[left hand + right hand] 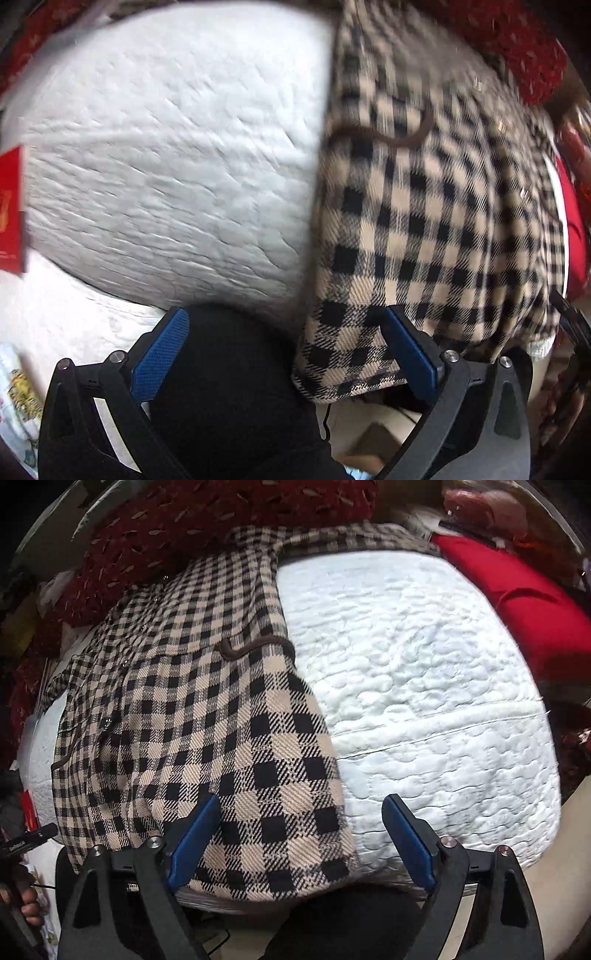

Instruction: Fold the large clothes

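A large beige-and-black checked coat [436,221] with brown pocket trim lies on a white quilted mattress [166,166]. In the left wrist view it covers the right half, and its near hem hangs over the mattress edge. My left gripper [284,354] is open, its blue pads wide apart, with the hem corner between them near the right pad [410,354]. In the right wrist view the coat [184,709] covers the left half of the mattress [424,686]. My right gripper [299,842] is open, and the coat's near corner lies between its pads, by the left pad [192,842].
Dark red patterned cushions [177,535] lie at the far side of the mattress. A bright red pillow [524,605] lies at its right edge. A red card [11,210] sits at the left edge. A dark garment [236,387] is below the left gripper.
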`<state>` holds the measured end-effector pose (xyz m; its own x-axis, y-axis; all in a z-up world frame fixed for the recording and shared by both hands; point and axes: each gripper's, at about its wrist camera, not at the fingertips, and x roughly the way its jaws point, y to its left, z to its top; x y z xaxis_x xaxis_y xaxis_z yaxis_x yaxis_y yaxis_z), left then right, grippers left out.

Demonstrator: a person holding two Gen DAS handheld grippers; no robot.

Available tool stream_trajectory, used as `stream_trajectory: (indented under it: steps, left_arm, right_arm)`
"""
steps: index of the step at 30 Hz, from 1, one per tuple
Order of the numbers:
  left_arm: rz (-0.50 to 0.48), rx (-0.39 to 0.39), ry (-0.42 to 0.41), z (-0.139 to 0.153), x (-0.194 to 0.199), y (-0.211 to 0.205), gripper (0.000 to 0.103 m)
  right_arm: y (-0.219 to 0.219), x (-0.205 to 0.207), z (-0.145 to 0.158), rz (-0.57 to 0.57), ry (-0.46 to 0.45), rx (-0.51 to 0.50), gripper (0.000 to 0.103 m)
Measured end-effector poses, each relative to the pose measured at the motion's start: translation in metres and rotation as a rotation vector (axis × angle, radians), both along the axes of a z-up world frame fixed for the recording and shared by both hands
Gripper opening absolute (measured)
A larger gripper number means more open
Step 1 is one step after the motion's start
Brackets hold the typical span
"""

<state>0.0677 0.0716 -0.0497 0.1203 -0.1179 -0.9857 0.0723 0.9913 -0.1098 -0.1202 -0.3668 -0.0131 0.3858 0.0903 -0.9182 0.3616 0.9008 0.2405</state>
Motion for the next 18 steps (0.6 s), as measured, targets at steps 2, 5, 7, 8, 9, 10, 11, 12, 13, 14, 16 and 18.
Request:
stream_trajectory:
  steps: [2, 5, 7, 8, 9, 10, 11, 12, 13, 14, 16, 18]
  left_arm:
    - [-0.040, -0.045, 0.040, -0.011, -0.001, -0.011, 0.044]
    - [-0.042, -0.101, 0.068, -0.001, -0.005, -0.015, 0.003]
    - [-0.046, -0.154, 0.015, 0.027, -0.011, -0.010, 0.003]
    - [-0.046, -0.158, -0.031, 0.044, -0.013, -0.005, 0.003]
    - [-0.043, -0.145, -0.076, 0.059, -0.015, 0.000, 0.003]
    - [-0.039, -0.136, -0.097, 0.065, -0.016, 0.005, 0.003]
    - [-0.033, -0.135, -0.090, 0.065, -0.015, 0.008, 0.003]
    - [-0.022, -0.134, -0.071, 0.060, -0.015, 0.010, 0.003]
    - [-0.007, -0.117, -0.035, 0.045, -0.011, 0.012, 0.003]
    - [0.001, -0.103, 0.003, 0.033, -0.009, 0.015, 0.003]
    - [0.012, -0.113, 0.081, 0.013, -0.012, 0.016, 0.004]
    - [-0.002, -0.155, 0.064, 0.022, -0.020, 0.018, 0.004]
  right_arm:
    - [0.003, 0.002, -0.005, 0.011, 0.009, 0.020, 0.046]
    - [0.004, -0.007, 0.019, 0.063, -0.092, 0.100, 0.005]
    - [0.002, -0.025, 0.055, 0.080, -0.201, 0.143, 0.005]
    - [-0.001, -0.034, 0.072, 0.075, -0.247, 0.142, 0.005]
    - [-0.005, -0.041, 0.086, 0.066, -0.274, 0.127, 0.005]
    - [-0.010, -0.047, 0.093, 0.053, -0.282, 0.106, 0.005]
    - [-0.014, -0.049, 0.091, 0.039, -0.262, 0.098, 0.005]
    - [-0.018, -0.048, 0.083, 0.026, -0.229, 0.093, 0.005]
    - [-0.021, -0.047, 0.069, 0.009, -0.184, 0.089, 0.005]
    - [-0.022, -0.044, 0.051, -0.006, -0.129, 0.096, 0.005]
    - [-0.026, -0.034, 0.012, -0.014, -0.009, 0.114, 0.006]
    - [-0.025, -0.030, -0.002, -0.035, 0.057, 0.114, 0.011]
